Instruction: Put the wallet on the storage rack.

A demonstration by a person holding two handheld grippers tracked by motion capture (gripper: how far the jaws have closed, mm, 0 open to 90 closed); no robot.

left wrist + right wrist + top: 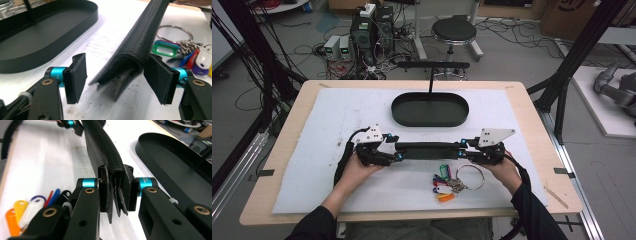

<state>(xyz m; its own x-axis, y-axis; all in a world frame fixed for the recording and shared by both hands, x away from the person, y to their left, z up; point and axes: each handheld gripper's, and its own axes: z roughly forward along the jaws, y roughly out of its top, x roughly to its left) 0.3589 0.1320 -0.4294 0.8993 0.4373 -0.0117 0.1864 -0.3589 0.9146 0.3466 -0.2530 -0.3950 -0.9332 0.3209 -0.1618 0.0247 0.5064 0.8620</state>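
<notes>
We see a long black folded pouch [428, 150] lying across the white mat [332, 120] on the desk [287, 150], stretched between the two grippers. The right gripper [117, 192] has its fingers [104, 192] narrowed hard on one end, pinching the folded layers flat; we judge this anchors the pouch so it cannot slide. The left gripper [115, 77] stands with fingers [77, 75] wide apart, the pouch's open end lying between them, touching the right-hand pad or very nearly, the other pad clear. That looks like a grip about to be taken, or just let go; we cannot tell which.

Behind the pouch sits a black oval tray [430, 120] with a low wall and a post rising from it; its floor holds nothing we can see. A key bunch [447, 182] with coloured tags and a ring lies on the mat nearer the person, just beside the pouch and outside the tray.
</notes>
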